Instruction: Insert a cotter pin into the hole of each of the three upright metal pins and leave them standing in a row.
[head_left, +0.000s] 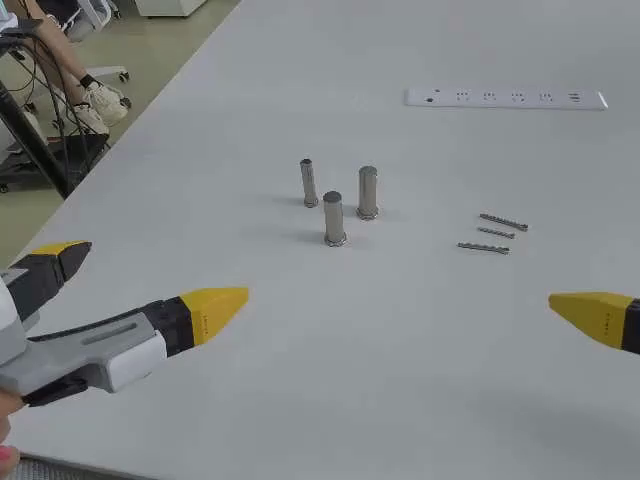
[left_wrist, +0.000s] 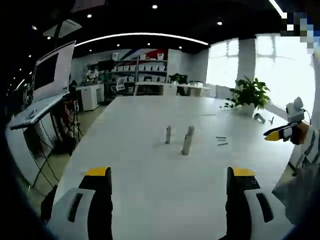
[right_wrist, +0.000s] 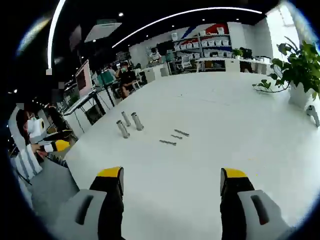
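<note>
Three grey metal pins stand upright mid-table: a thin one (head_left: 308, 183), a thick one (head_left: 368, 192) and a nearer one (head_left: 334, 218). To their right lie three small cotter pins (head_left: 493, 234) flat on the white table (head_left: 400, 350). My left gripper (head_left: 140, 280) hovers at the near left, open, with nothing between its yellow tips. The left gripper view (left_wrist: 170, 172) looks toward the upright pins (left_wrist: 187, 144). My right gripper (right_wrist: 172, 173) is open too, facing the cotter pins (right_wrist: 174, 137) and upright pins (right_wrist: 129, 124). One of its fingertips (head_left: 590, 315) shows at the near right.
A white power strip (head_left: 505, 98) lies at the far right of the table. Off the table's left edge are a chair base, cables and a seated person's feet (head_left: 100, 100). A potted plant (right_wrist: 295, 75) stands near the far end.
</note>
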